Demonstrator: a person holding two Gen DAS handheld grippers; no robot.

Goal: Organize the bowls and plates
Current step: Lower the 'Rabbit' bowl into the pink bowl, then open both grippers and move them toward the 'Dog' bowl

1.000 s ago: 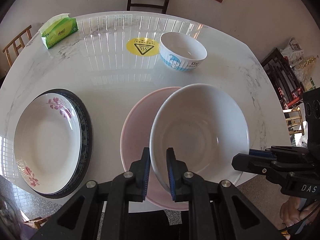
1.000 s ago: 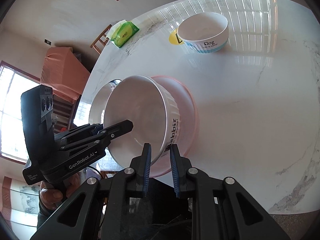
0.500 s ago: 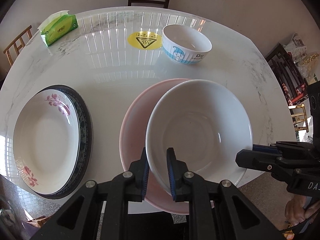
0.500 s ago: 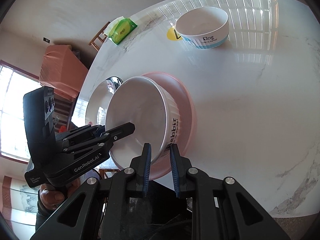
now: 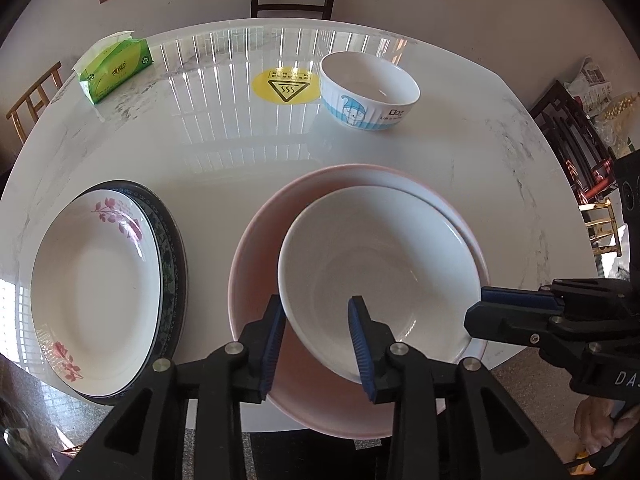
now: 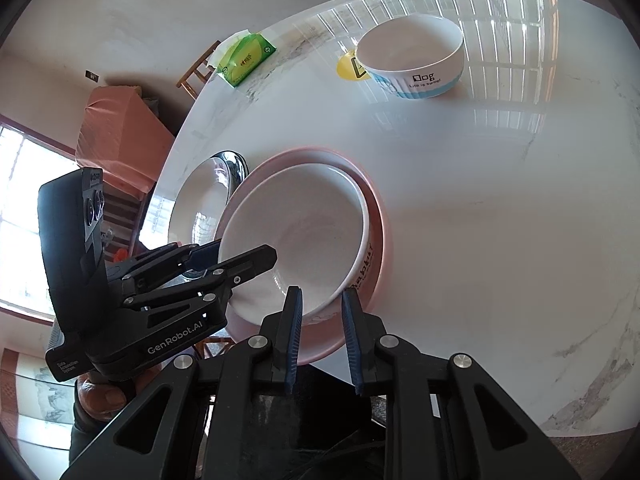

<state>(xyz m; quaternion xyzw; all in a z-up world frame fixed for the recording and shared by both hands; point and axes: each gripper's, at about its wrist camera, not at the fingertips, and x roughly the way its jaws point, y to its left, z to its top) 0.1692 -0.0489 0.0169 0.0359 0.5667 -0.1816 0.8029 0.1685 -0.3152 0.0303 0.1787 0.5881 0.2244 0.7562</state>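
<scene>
- White bowl [image 5: 380, 276] sits nested in the pink bowl [image 5: 260, 280], at 12 o'clock from both grippers.
- Left gripper [image 5: 316, 344] fingers, just opening, straddle its near rim without pressing.
- Right gripper [image 6: 322, 332] fingers pinch the rim.

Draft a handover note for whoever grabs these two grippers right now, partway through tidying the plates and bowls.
Left gripper: jaws have just been opening; they straddle the near rim of the white bowl with the pads clear of it.
Right gripper: shut on the white bowl's rim on its side.
Things: the white bowl sits inside the pink bowl. The floral plate lies on the dark-rimmed plate. The small blue-patterned bowl stands alone on the far side of the table.
Done: plates stacked, white bowl nested.
Left: release the right grip, then probably nest the small bowl too.
</scene>
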